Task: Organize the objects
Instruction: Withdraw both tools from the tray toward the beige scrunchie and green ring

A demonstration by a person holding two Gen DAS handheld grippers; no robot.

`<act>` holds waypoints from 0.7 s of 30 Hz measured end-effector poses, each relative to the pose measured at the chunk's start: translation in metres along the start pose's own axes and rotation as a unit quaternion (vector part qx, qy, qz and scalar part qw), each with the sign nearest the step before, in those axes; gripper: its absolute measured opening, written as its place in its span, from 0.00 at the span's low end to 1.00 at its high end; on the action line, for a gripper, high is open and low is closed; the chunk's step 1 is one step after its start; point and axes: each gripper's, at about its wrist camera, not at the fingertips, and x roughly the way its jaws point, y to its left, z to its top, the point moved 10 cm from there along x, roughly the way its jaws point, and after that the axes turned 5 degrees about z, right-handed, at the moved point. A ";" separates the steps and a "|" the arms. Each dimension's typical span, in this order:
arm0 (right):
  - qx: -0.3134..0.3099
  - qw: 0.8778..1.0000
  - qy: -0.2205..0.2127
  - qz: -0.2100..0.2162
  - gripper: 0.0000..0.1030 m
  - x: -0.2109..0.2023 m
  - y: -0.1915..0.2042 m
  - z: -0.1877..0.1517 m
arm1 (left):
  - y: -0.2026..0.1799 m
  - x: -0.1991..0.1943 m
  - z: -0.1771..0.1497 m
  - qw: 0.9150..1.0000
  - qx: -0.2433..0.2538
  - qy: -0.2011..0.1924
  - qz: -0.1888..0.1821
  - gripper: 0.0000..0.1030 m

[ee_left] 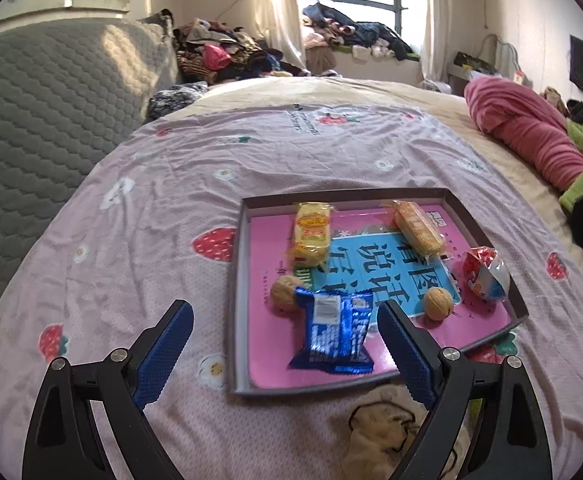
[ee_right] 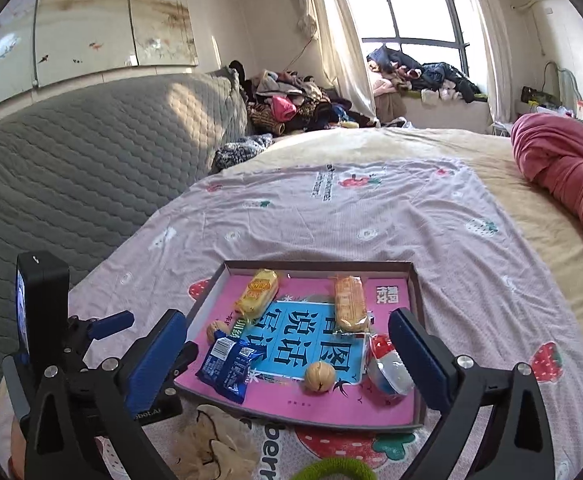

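A shallow grey tray (ee_left: 240, 280) (ee_right: 418, 304) with a pink and blue printed bottom lies on the strawberry sheet. In it are a yellow snack pack (ee_left: 311, 232) (ee_right: 257, 292), an orange biscuit pack (ee_left: 417, 226) (ee_right: 349, 302), two walnuts (ee_left: 437, 302) (ee_right: 319, 376), a blue wrapper (ee_left: 335, 330) (ee_right: 227, 368) and a red-white-blue packet (ee_left: 485, 274) (ee_right: 387, 364). My left gripper (ee_left: 285, 318) is open and empty just above the tray's near left part. My right gripper (ee_right: 287, 328) is open and empty over the tray's near side.
A beige scrunchie (ee_left: 383, 420) (ee_right: 211, 444) lies in front of the tray, with a green ring (ee_right: 331, 470) beside it. A grey padded headboard (ee_left: 31, 120) is at left. A pink rolled blanket (ee_left: 531, 128) lies at right. Clothes are piled by the window (ee_left: 351, 32).
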 end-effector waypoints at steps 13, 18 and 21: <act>-0.005 1.000 0.025 -0.011 0.99 -0.064 0.027 -0.037 | 0.009 -0.083 -0.039 0.999 -0.028 0.004 -0.016 0.91; -0.011 1.000 0.008 -0.013 0.99 -0.103 0.038 -0.023 | 0.012 -0.125 -0.034 0.999 -0.034 -0.012 -0.009 0.91; -0.022 1.000 0.001 -0.017 0.99 -0.124 0.048 -0.016 | 0.015 -0.148 -0.032 0.999 -0.032 -0.022 -0.001 0.91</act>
